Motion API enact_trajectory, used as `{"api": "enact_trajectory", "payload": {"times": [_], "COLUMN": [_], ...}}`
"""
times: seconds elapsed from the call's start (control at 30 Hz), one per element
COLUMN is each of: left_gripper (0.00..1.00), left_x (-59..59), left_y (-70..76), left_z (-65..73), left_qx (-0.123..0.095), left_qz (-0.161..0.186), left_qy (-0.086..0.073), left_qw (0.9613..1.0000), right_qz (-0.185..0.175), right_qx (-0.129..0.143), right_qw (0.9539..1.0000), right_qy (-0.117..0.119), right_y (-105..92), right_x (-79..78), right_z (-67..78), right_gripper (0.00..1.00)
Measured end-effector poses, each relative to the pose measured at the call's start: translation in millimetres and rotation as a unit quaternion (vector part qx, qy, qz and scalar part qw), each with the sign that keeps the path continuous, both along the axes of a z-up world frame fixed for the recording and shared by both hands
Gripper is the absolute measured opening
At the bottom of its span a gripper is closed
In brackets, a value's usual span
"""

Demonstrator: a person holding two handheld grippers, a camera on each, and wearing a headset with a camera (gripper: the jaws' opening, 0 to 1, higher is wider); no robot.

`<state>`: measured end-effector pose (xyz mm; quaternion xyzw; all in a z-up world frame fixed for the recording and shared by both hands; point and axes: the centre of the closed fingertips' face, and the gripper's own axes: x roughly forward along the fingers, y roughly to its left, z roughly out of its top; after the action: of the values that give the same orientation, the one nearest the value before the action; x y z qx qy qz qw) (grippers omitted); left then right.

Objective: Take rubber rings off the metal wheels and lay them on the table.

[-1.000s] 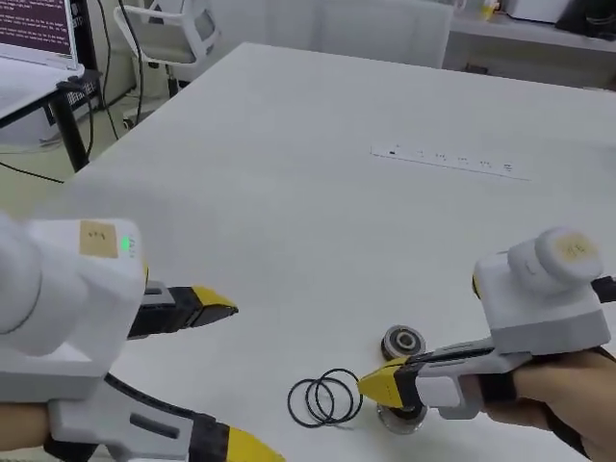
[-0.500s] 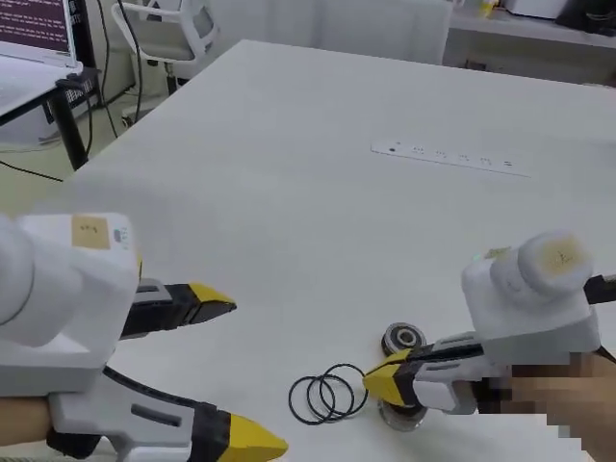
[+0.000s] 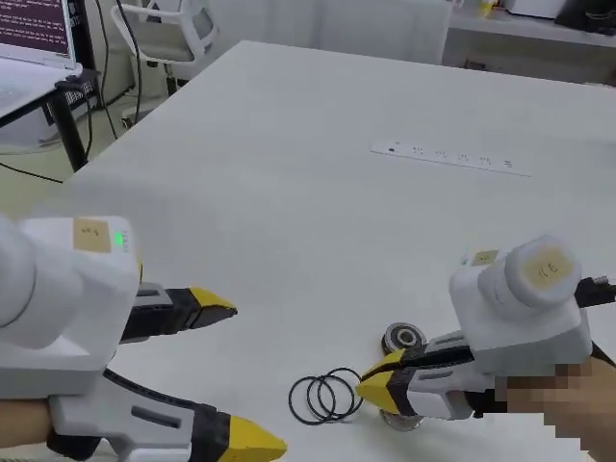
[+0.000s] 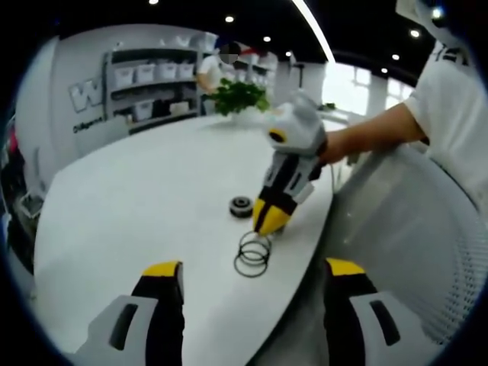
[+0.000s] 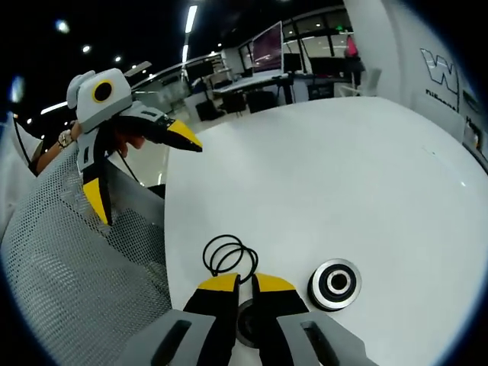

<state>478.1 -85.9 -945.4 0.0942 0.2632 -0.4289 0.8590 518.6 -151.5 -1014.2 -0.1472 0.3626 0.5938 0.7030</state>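
1. Head view: left gripper (image 3: 239,375) spread wide, near left; right gripper (image 3: 380,382) narrow over a metal wheel (image 3: 399,418).
2. Left gripper view: rubber rings (image 4: 253,255) lie on the table (image 4: 137,198) ahead.
3. Right gripper view: second wheel (image 5: 335,284) just right; I cannot tell whether the jaws grip.

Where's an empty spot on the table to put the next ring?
The wide bare stretch of table between the white power strip and the loose wheel is free. So is the patch left of the rubber rings, toward the left gripper. It is crowded near the table's edge, where the rings, the wheel and the right gripper bunch together.
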Motion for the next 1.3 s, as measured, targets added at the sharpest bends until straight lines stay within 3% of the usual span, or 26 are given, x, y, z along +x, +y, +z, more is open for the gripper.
{"api": "enact_trajectory", "payload": {"times": [0.23, 0.4, 0.7, 0.9, 1.03, 1.17, 1.23, 1.3], "left_gripper": [0.74, 0.74, 0.74, 0.74, 0.75, 0.76, 0.75, 0.75], "left_x": [0.4, -1.0, -0.7, -0.9, -2.8, 0.1, 4.1, 8.1], "left_y": [0.0, -0.7, -0.9, -2.7, -7.4, -19.5, -28.5, -31.8], "left_z": [1.3, -0.1, 0.5, 4.0, 6.4, 16.8, 24.0, 27.4], "left_qx": [-0.006, -0.006, -0.003, -0.001, 0.024, 0.027, 0.029, 0.044], "left_qz": [0.004, 0.002, -0.003, -0.011, -0.039, -0.060, -0.082, -0.101], "left_qy": [0.001, 0.006, 0.003, -0.003, -0.006, -0.019, -0.027, -0.035], "left_qw": [1.0000, 1.0000, 1.0000, 0.9999, 0.9989, 0.9976, 0.9959, 0.9933], "right_qz": [0.020, 0.023, -0.005, -0.042, -0.067, -0.096, -0.104, -0.117], "right_qx": [-0.008, -0.010, -0.007, 0.022, 0.039, 0.054, 0.054, 0.051], "right_qw": [0.9995, 0.9992, 0.9997, 0.9986, 0.9967, 0.9937, 0.9927, 0.9914], "right_qy": [-0.022, -0.031, -0.024, -0.023, -0.023, -0.023, -0.026, -0.028], "right_y": [0.5, 0.1, -9.6, -14.0, -18.9, -26.6, -31.8, -39.1], "right_x": [-1.5, 0.4, 12.2, 27.4, 38.0, 49.4, 54.3, 60.7], "right_z": [-0.6, -0.7, 2.8, 17.0, 25.4, 33.4, 35.0, 34.0], "right_gripper": [0.06, 0.13, 0.14, 0.14, 0.14, 0.14, 0.13, 0.13]}}
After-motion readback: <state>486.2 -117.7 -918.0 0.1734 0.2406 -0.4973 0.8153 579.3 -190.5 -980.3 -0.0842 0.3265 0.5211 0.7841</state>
